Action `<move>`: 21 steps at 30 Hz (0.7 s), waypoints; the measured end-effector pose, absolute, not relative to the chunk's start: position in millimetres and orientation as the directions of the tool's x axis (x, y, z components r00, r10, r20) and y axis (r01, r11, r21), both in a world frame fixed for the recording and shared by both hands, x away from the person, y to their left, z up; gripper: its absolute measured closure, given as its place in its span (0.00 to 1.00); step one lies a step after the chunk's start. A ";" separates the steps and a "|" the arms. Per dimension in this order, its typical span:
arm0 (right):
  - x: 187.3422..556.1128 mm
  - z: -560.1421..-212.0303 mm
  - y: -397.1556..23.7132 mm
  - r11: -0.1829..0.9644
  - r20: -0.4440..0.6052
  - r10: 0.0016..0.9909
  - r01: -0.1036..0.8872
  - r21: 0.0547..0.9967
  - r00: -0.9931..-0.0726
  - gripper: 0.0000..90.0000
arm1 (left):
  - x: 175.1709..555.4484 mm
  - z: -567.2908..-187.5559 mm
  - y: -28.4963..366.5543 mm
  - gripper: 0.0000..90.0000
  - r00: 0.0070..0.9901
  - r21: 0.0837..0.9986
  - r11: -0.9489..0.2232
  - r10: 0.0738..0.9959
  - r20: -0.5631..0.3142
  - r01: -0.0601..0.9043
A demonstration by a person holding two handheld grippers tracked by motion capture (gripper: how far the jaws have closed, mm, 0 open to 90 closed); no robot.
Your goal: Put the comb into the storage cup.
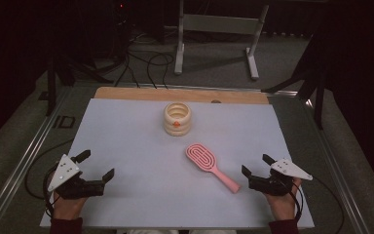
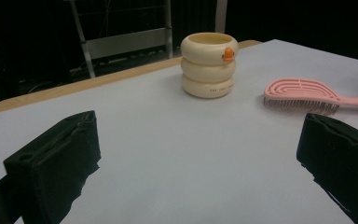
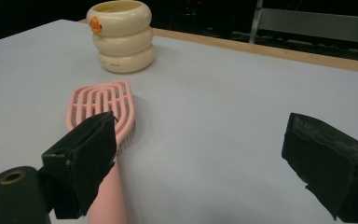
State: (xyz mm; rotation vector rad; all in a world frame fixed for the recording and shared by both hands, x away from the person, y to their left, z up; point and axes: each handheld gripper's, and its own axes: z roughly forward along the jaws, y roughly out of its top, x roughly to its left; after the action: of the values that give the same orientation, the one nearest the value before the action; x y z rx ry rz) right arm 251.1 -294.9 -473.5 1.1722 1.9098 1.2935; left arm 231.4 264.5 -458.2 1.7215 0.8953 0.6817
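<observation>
A pink hairbrush (image 1: 209, 165) lies bristles down on the white table sheet (image 1: 136, 146), its handle pointing to the front right. A cream ribbed cup (image 1: 177, 118) with an orange mark stands upright behind it. My right gripper (image 1: 256, 165) rests open at the front right, just right of the handle's end; in the right gripper view the hairbrush (image 3: 101, 109) runs past the left jaw, outside the gap. My left gripper (image 1: 95, 165) rests open at the front left with nothing between its jaws. The cup (image 2: 208, 64) and hairbrush (image 2: 303, 95) stand ahead of it.
A wooden table edge (image 1: 180, 94) runs along the back of the sheet. Behind the table stand a grey metal frame (image 1: 214, 34) and cables (image 1: 151, 63) on the floor. Metal rails (image 1: 27, 156) flank the table on both sides.
</observation>
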 end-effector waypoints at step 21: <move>254.8 -467.0 -281.7 0.157 0.074 0.850 0.385 0.910 -0.522 0.12 | 233.0 -462.9 263.6 0.00 0.552 0.946 -0.199 0.833 0.025 0.257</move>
State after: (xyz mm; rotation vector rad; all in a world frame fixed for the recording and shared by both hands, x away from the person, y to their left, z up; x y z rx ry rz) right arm 254.8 -281.7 -467.0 1.1709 1.9790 1.3396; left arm 233.0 263.6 -462.9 1.7366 0.9125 0.6847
